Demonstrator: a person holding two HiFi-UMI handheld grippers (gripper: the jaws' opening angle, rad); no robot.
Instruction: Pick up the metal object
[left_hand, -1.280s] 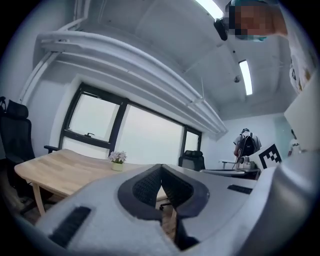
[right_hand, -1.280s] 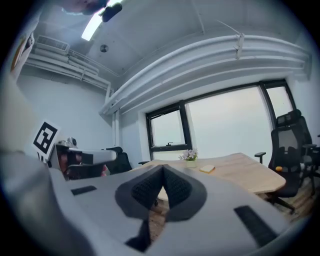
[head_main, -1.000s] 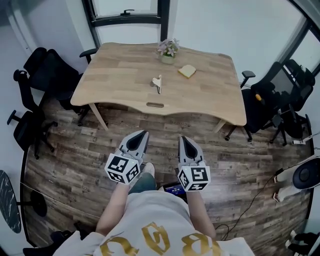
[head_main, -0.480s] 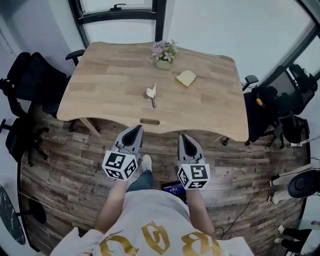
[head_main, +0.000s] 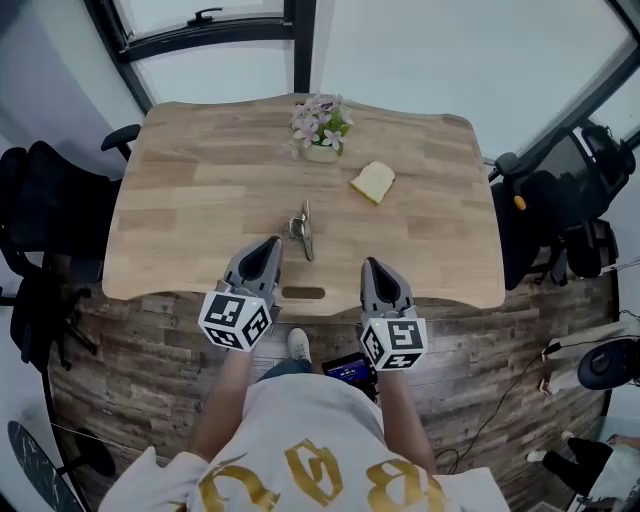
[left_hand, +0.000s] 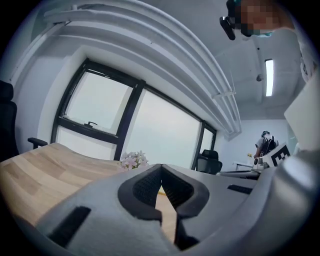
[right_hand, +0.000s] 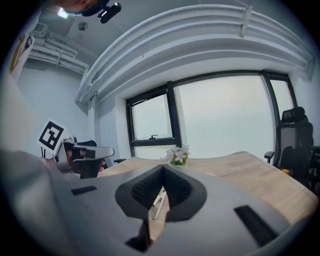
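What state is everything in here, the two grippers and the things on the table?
left gripper: shut, empty.
right gripper: shut, empty.
metal object: lying flat on the table, untouched.
flower pot: upright.
yellow slice: lying flat.

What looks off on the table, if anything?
Nothing stands out: the metal object lies flat on the table, the flower pot stands upright behind it, and the bread-like slice lies flat beside the pot. No spill or damage visible.
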